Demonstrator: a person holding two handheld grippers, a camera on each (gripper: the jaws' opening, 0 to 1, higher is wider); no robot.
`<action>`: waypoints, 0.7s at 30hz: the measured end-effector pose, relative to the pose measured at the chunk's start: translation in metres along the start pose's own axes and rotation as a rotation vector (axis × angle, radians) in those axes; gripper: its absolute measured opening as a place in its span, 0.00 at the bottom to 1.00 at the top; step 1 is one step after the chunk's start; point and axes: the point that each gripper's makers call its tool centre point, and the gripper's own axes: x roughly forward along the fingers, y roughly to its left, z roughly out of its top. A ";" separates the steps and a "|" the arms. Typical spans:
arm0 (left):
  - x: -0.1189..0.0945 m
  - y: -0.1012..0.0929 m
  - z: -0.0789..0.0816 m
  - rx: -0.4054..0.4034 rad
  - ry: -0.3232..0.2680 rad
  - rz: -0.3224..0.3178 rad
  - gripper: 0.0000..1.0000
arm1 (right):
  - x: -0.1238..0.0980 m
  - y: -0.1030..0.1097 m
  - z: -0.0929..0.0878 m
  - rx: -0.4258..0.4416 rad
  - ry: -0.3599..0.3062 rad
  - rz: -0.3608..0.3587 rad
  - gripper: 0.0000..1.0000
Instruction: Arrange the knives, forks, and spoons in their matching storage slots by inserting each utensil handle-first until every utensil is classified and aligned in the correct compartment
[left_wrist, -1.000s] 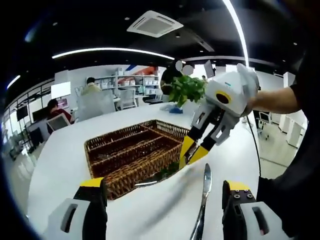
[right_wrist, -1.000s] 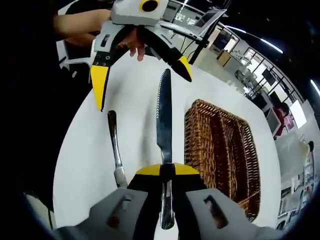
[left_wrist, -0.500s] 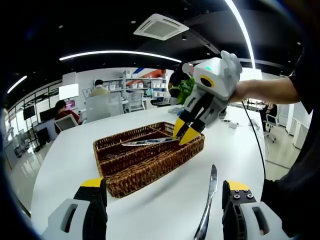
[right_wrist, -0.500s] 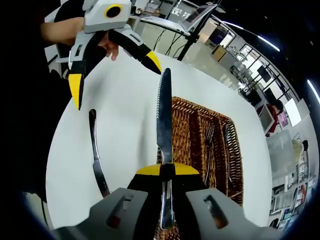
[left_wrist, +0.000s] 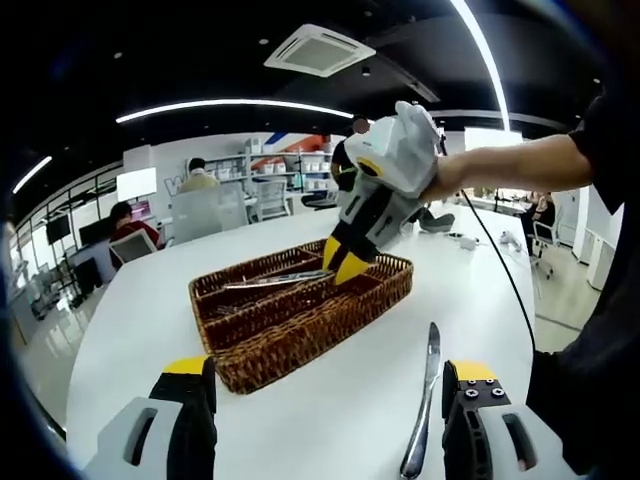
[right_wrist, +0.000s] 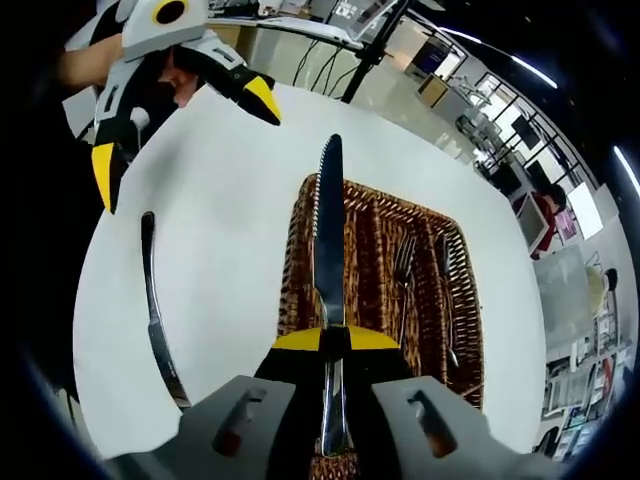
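A brown wicker basket (left_wrist: 290, 345) with long compartments stands on the white table. My right gripper (left_wrist: 340, 268) is shut on a table knife (left_wrist: 268, 283) and holds it level above the basket. In the right gripper view the knife's blade (right_wrist: 328, 225) points away from my right gripper (right_wrist: 330, 342), over the basket's (right_wrist: 296, 262) left compartment. A fork (right_wrist: 403, 285) and another utensil (right_wrist: 446, 300) lie in the compartments further right. A second knife (left_wrist: 421, 412) (right_wrist: 155, 315) lies loose on the table. My left gripper (left_wrist: 325, 405) (right_wrist: 180, 135) is open and holds nothing.
The table is a large white oval (left_wrist: 130, 320) with its edge close behind my left gripper. People sit at desks with screens (left_wrist: 118, 243) in the background. The person's arm (left_wrist: 520, 165) reaches in from the right.
My right gripper has carried the knife from above the bare table to over the basket. The left gripper stays open and the loose knife has not moved.
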 end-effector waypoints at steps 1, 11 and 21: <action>0.000 0.001 0.000 -0.001 0.001 0.000 0.98 | 0.002 -0.001 -0.001 0.006 0.006 0.002 0.04; -0.004 0.007 0.001 0.003 0.009 0.014 0.97 | 0.028 -0.004 -0.011 0.018 0.068 0.037 0.04; -0.006 0.007 -0.002 0.011 0.020 0.013 0.95 | 0.046 -0.008 -0.013 0.031 0.109 0.055 0.04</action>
